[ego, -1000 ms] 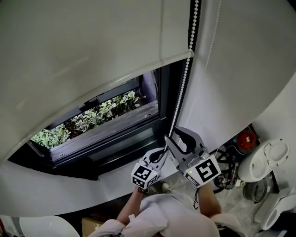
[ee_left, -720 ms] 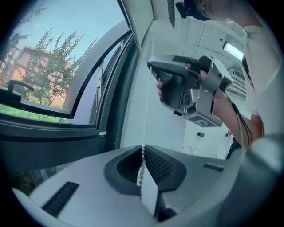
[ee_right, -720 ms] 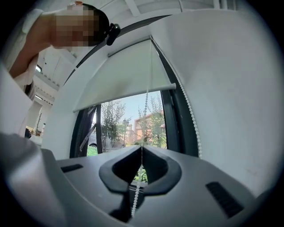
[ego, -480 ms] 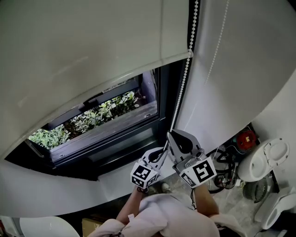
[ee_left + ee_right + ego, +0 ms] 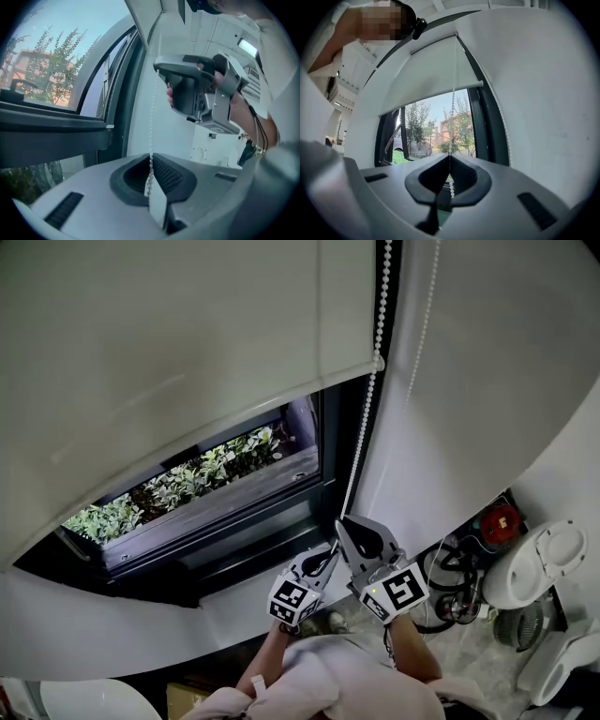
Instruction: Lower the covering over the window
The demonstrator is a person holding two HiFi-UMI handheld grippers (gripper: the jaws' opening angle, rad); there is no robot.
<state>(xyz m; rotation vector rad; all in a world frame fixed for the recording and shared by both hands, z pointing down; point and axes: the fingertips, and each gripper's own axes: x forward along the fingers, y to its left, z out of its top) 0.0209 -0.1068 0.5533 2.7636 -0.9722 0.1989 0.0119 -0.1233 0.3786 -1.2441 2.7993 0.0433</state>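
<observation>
Pale grey left gripper and right gripper, black-and-white marker cubes, pale loose top.

The head view hangs high above the dark-framed window and faces steeply down its wall, far enough back to take in the white fabric roller blind, the white bead chain and both grippers below the window's right corner. The left gripper view rides right behind the grey left gripper, just right of the window, tilted up along the chain, with the grey right gripper close above. The right gripper view sits as close behind its own jaws and faces the window squarely. All three share the chain and the window's right frame.
</observation>
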